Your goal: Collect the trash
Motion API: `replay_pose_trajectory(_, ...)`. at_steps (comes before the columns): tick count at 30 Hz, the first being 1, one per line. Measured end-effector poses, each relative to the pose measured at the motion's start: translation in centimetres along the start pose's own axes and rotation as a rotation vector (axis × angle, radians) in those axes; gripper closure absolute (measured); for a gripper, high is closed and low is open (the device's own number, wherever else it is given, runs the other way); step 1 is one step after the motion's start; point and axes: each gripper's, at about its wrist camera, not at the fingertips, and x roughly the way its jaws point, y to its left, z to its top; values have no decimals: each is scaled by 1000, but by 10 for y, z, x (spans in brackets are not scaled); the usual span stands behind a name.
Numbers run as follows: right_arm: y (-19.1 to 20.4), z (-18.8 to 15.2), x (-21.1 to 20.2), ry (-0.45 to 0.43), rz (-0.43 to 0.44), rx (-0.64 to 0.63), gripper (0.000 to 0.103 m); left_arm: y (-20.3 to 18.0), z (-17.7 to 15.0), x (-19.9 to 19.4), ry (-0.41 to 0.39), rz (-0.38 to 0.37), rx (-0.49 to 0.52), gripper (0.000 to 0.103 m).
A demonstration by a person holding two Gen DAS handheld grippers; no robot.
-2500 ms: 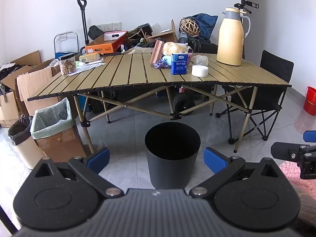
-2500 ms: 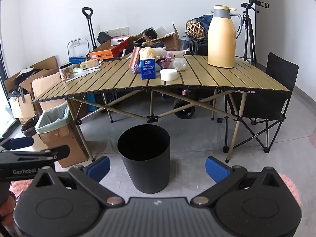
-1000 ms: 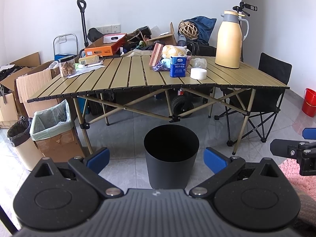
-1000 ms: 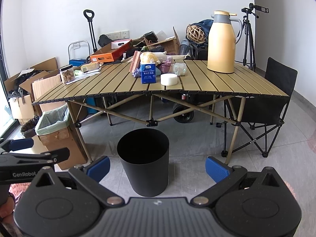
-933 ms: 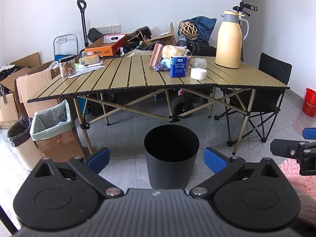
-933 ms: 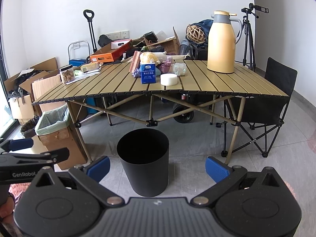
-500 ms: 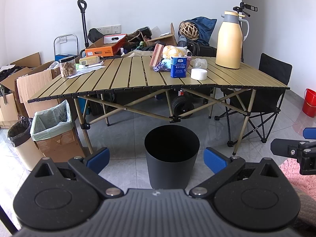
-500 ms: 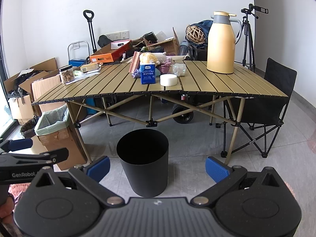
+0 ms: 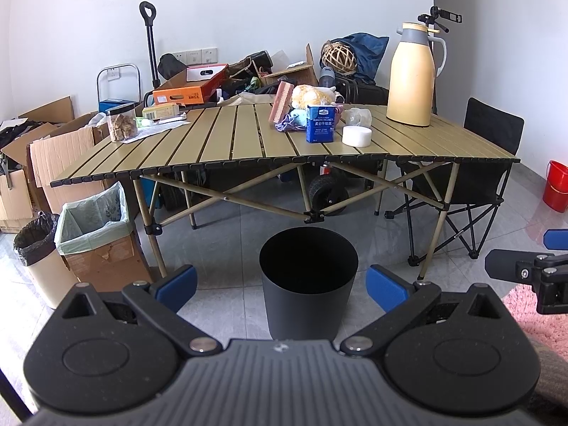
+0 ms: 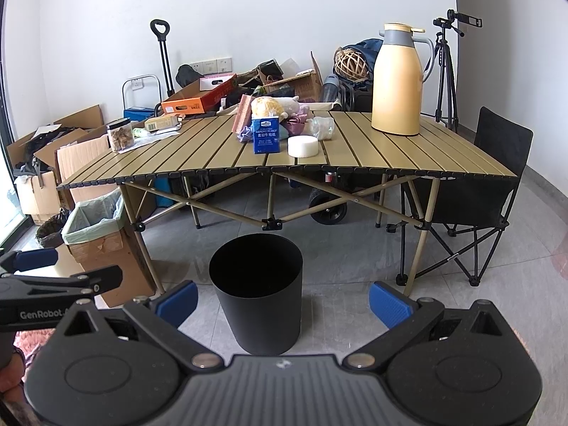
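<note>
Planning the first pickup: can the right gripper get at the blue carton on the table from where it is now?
Probably not yet. The right gripper, open and empty, sits low and back from the table; the black bin stands between it and the blue carton. Nothing crowds the carton's front.

The black bin (image 9: 308, 284) looks matt and smooth; the slatted table (image 9: 220, 145) has a dull olive metal sheen on thin metal legs; the blue carton (image 9: 320, 123) is printed paper; the yellow jug (image 9: 411, 81) looks satin plastic; floor tiles (image 9: 234, 234) are glossy grey
</note>
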Motion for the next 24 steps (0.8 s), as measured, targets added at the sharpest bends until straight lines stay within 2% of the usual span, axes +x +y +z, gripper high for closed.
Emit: replay_pose_trajectory(24,3,-3,0,-4,0,-3,0,-1,-1,-2,-5,1,1,0)
